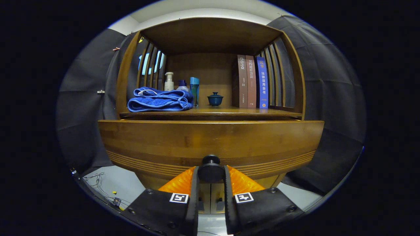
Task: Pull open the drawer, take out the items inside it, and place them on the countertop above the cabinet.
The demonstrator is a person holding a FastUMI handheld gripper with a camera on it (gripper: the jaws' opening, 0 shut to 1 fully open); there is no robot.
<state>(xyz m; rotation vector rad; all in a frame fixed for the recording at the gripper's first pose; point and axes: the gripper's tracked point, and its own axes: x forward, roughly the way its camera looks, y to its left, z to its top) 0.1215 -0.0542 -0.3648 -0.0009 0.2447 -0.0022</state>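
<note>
- Claw [211, 175] clamped on the round black drawer knob [210, 169]; both fingers press its sides, narrow gap filled by the knob.
- Knob sits centre-low on the curved brown wooden drawer front [210, 144], directly below the worktop's front edge.
- Drawer front looks to stand a little proud of the wooden cabinet worktop [210, 113]; drawer interior hidden, items inside can't be seen.
- Worktop already carries: folded blue towel [160, 100] at left front edge, white pump bottle [169, 82] and teal tumbler [194, 90] behind it, small dark blue lidded teacup [215, 98] mid, three upright books [252, 82] at right back.
- Step judged: pulling the drawer, early in the task; nothing taken out yet.
- Risks:
  - fingers slip off the small round knob if the pull goes off-axis or the grip loosens;
  - upward or sideways pull could jam the drawer in its runners;
  - hard jerk may shake the cabinet and tip the teacup or bottle;
  - free worktop space is tight, mostly mid-front and right front, so placed items could knock the teacup.
</note>
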